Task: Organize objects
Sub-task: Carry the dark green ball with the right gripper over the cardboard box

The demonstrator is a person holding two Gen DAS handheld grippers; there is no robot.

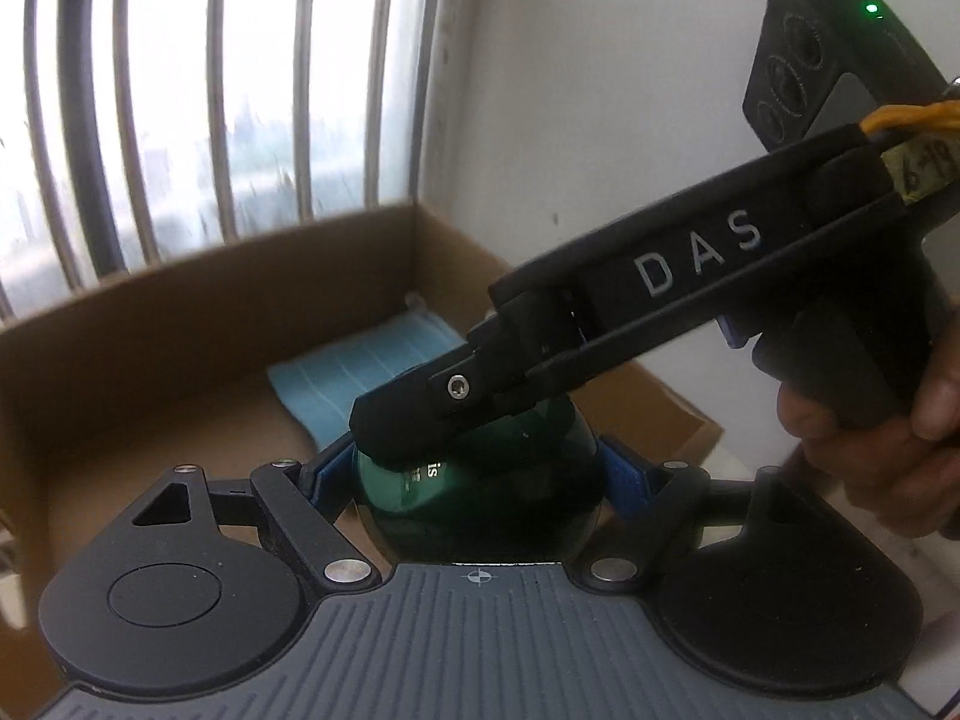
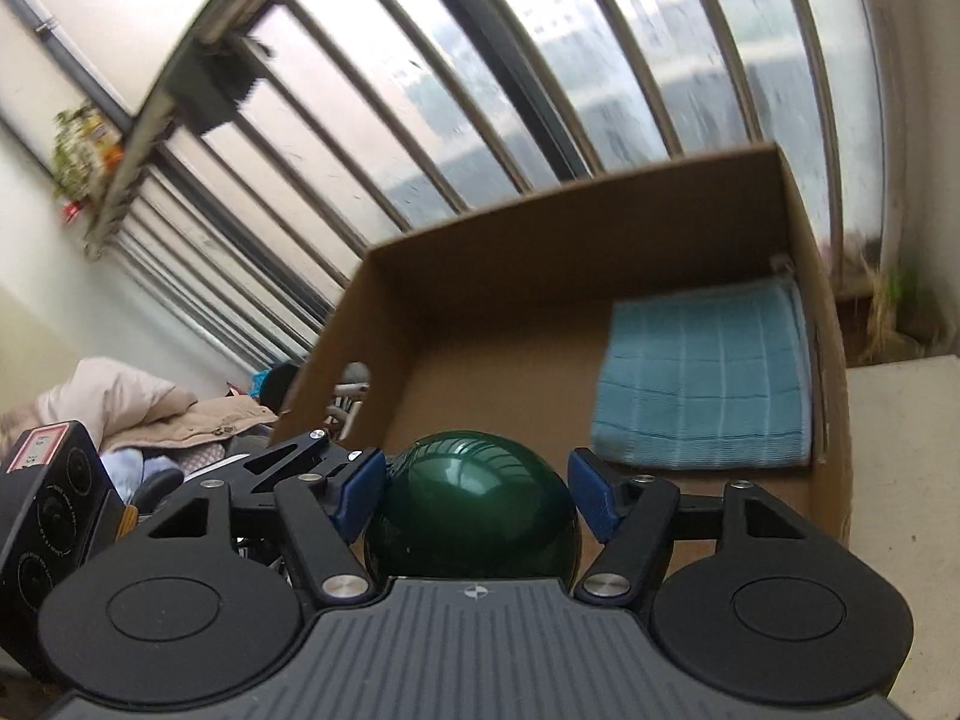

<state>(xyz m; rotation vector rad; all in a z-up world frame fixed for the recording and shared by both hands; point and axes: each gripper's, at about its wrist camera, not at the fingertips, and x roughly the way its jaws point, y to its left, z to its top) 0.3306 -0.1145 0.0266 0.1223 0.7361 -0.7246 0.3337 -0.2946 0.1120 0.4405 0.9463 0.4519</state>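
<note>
A barred window [image 2: 540,60] fills the top of both views. Below it sits an open cardboard box [image 2: 540,252], with a folded blue cloth [image 2: 702,378] lying flat in its right corner. At lower centre of each view, a glossy dark-green rounded object [image 2: 474,510] hangs over the box's near edge; its long axis cannot be told. The left tongs [image 1: 480,474] pinch its sides. The right tongs [image 2: 477,495] straddle it from above, left pad touching, right pad apparently just clear.
</note>
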